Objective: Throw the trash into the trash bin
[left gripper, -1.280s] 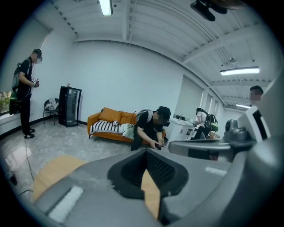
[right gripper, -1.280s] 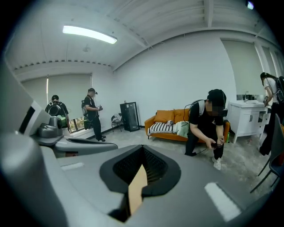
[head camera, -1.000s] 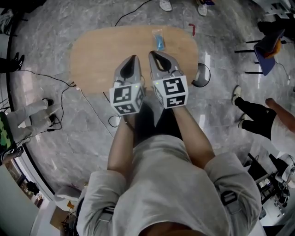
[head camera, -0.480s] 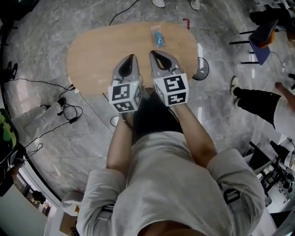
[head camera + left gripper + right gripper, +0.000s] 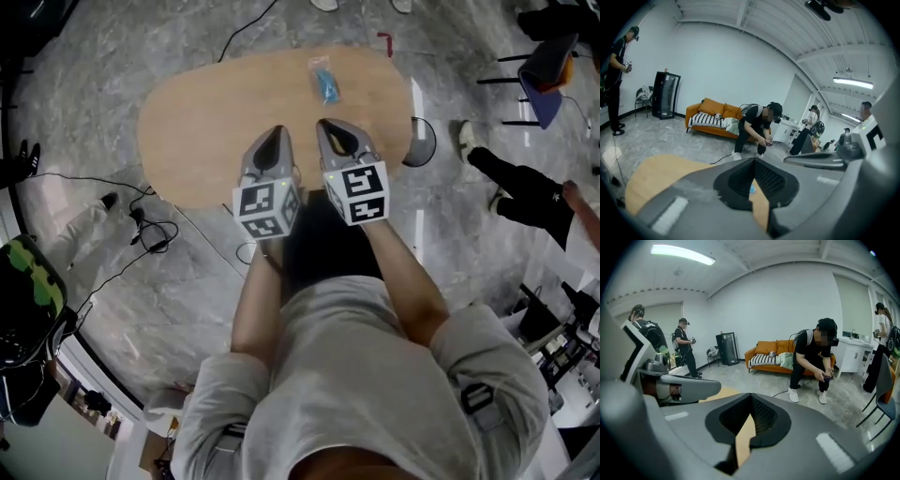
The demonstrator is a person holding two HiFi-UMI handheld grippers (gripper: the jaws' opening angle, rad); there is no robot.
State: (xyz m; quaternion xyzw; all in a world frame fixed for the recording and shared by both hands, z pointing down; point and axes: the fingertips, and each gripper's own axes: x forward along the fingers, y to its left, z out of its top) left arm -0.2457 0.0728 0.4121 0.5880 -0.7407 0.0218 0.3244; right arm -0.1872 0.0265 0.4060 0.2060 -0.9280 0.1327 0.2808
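Left gripper (image 5: 275,133): clenched with nothing between its jaws. It hangs over the near edge of the table (image 5: 187,122), just beside its partner.
Right gripper (image 5: 331,126): also clamped together and empty, pointing out across the wood.
Trash (image 5: 324,81): a small clear packet with something blue inside. It lies flat on the far part of the table, at about 12 o'clock from your right gripper and apart from both tips.
Trash bin (image 5: 419,142): a dark round bin on the floor just beside the table's right end, at about 3 o'clock from your right gripper.
Step in hand: the reach, as I judge it. Nothing is gripped yet.
Which hand: use the right, since it sits closer to both the packet and the bin.
Approach: part the jaws before you arrive, then come in low with one jaw on either side of the packet.
Grip: the packet looks thin and light, so it will probably skate on smooth wood. Pinch across its narrow width and close firmly.
Carry: lift clear, swing toward 3 o'clock, and let go only once you are over the bin's mouth.
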